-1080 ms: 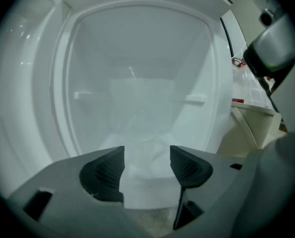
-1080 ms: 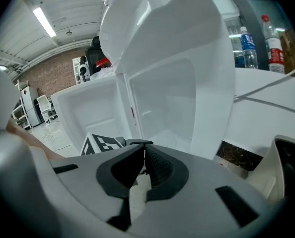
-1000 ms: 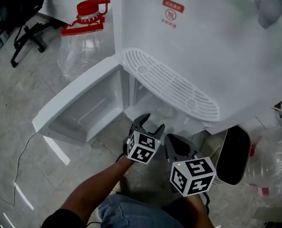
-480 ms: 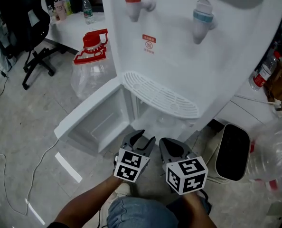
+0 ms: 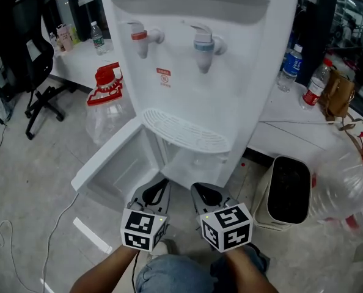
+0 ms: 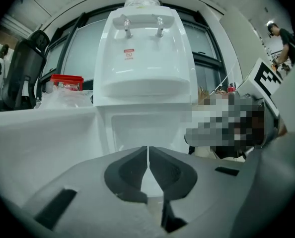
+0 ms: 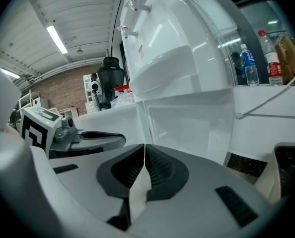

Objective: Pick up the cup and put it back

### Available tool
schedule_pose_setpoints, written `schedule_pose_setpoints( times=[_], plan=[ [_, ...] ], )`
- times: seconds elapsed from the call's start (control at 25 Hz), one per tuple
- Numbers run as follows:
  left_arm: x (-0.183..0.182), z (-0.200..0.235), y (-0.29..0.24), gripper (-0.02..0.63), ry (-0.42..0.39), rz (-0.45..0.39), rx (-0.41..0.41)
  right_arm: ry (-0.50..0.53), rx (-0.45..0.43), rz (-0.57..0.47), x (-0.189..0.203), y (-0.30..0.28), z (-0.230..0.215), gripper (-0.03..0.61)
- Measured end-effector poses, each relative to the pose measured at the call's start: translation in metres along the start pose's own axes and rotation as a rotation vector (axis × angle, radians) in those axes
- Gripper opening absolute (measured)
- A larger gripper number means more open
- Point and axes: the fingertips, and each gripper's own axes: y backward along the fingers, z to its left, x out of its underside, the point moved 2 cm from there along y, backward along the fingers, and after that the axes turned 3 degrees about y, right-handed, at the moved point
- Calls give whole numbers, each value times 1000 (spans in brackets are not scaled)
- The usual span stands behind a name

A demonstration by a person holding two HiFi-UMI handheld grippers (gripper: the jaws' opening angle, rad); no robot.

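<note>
A white water dispenser (image 5: pixel 194 54) stands ahead with its lower cabinet door (image 5: pixel 108 163) swung open to the left. The compartment (image 5: pixel 197 160) behind it is dim, and I cannot make out a cup in it. My left gripper (image 5: pixel 162 185) hovers just in front of the compartment, its jaws closing tip to tip with nothing between them (image 6: pixel 147 150). Beside it, my right gripper (image 5: pixel 198 188) is shut and empty too (image 7: pixel 144 148). Both point at the open cabinet (image 6: pixel 147 128).
An empty water jug with a red cap (image 5: pixel 108 99) stands left of the dispenser. A black-fronted bin (image 5: pixel 285 191) and a clear plastic jug (image 5: pixel 346 188) sit to the right. Bottles (image 5: pixel 289 66) stand on a side table; an office chair (image 5: pixel 16 47) is far left.
The head view has tilted up, bringing the taps into sight. Both grippers have drawn back from the cabinet, and the left jaws have gone from wide open to shut.
</note>
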Motion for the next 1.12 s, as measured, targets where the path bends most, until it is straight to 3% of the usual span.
schedule_pose_setpoints(
  times=[0.2,0.4,0.68,0.84,1.12],
  plan=[
    [-16,-5,5,11,-36,-32,17,6,2,-11,-8,0,3,21],
    [-33,2,2,9,-6,-34,21,6,-12,-24,-31,-5,10,21],
    [-78,1,19,9,-10,38,61,-39,-21,8,-72,6,33,21],
    [-121,-4,38,9,-7,83,65,-78,-20,46,-106,32,43,21],
    [-236,-27,82,9,10,99,81,-138,3,29,-212,94,56,21]
  ],
)
